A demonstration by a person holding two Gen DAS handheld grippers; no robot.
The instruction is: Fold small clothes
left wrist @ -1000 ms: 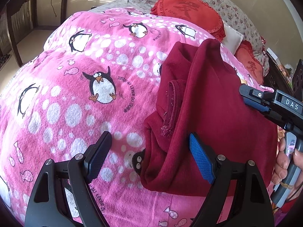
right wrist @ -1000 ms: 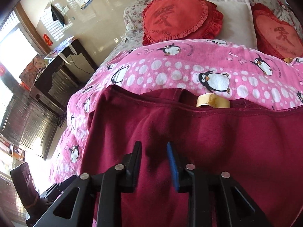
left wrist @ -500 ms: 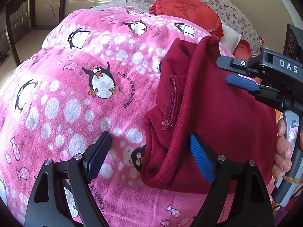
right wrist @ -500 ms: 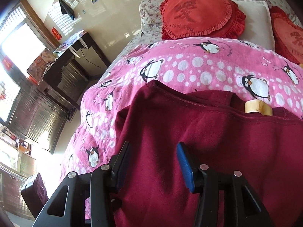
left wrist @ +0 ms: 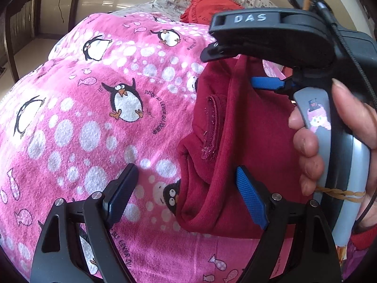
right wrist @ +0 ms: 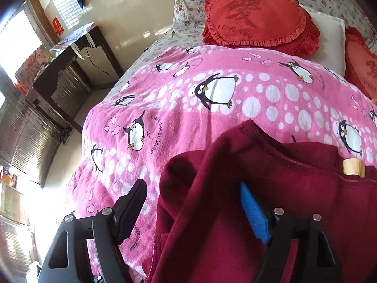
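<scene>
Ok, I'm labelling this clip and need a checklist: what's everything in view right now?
garment: one, dark red, partly folded, lying on the blanket
blanket: one, pink with penguins and white dots, covering the bed
heart cushions: two, red with frills, at the head of the bed
pillow: one, white, between the cushions
tape roll: one, tan, just beyond the garment's far edge
desk: one, dark wood, by the wall beside the bed
left hand-held gripper: one, black with blue pads, open, over the garment's near edge
right hand-held gripper: one, black with blue pads, open, a raised fold between its fingers
right hand: one, holding the right gripper's handle
</scene>
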